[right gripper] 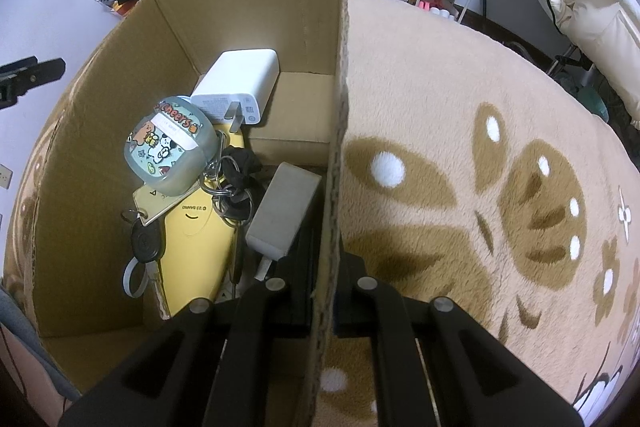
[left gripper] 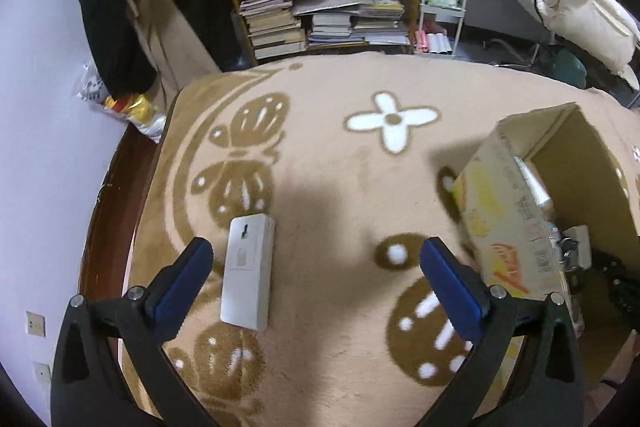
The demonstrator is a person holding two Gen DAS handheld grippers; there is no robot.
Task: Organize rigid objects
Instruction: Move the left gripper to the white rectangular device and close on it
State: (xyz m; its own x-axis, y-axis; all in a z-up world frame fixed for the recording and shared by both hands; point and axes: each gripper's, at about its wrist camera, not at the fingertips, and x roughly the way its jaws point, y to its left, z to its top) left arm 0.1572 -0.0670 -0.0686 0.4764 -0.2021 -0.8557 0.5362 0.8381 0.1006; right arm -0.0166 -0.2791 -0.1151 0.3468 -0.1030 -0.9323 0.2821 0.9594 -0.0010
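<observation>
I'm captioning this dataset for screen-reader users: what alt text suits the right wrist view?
The right gripper is shut on the wall of an open cardboard box on a floral blanket. Inside lie a white charger, a cartoon case, keys and a grey adapter.

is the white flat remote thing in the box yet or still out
Out. The white device lies flat on the blanket, left of the cardboard box, between the open left gripper's fingers, untouched.

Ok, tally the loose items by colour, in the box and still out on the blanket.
White or pale grey: 3 (charger, adapter, flat device on the blanket)
Yellow: 1 (banana-shaped case)
Pale green: 1 (Cheers case)
Black: 1 (key bunch)
Total: 6
</observation>
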